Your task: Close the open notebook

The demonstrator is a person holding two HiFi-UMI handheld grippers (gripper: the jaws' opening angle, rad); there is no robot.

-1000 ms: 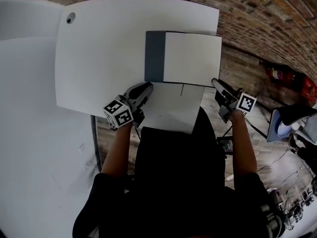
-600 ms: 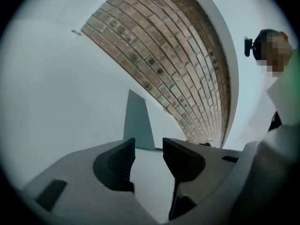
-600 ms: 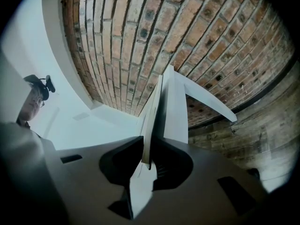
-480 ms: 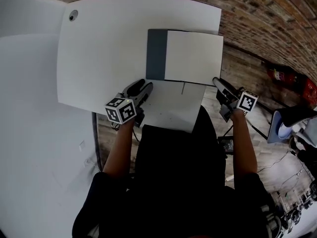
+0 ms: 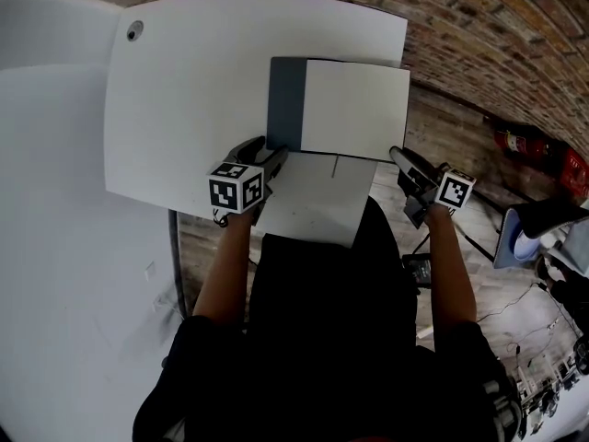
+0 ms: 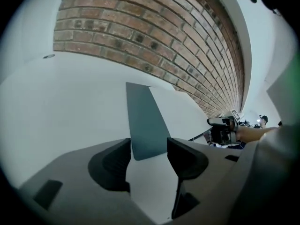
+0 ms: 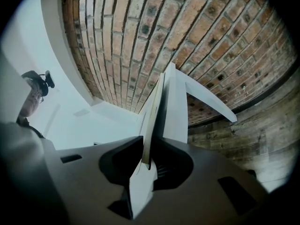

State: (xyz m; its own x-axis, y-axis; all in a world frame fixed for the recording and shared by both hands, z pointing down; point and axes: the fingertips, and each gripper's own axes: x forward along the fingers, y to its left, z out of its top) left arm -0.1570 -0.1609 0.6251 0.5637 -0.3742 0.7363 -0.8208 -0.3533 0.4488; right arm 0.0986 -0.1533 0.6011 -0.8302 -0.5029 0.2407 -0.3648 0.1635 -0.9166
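Note:
The notebook [image 5: 354, 109] lies on the white table [image 5: 184, 109], a white face up and a grey-blue cover strip [image 5: 286, 104] along its left side. A white sheet [image 5: 317, 196] reaches from its near edge over the table's edge. My left gripper [image 5: 267, 155] points down at the near left corner. Its jaws are opening; nothing is pressed between them, and the grey-blue cover [image 6: 143, 121] shows past the left gripper [image 6: 149, 149]. My right gripper [image 5: 398, 155] is at the near right corner. The right gripper [image 7: 147, 153] is shut on the notebook's edge [image 7: 152, 111], seen edge-on.
A round cable hole [image 5: 133, 32] sits at the table's far left. A second white surface [image 5: 55, 201] adjoins on the left. A brick wall [image 5: 479, 26] runs behind, and wooden floor with a red object [image 5: 571, 164] and gear lies to the right.
My left gripper's jaws have come apart and it has tipped downward, its marker cube shifting right toward the notebook. The right gripper and the notebook have kept still.

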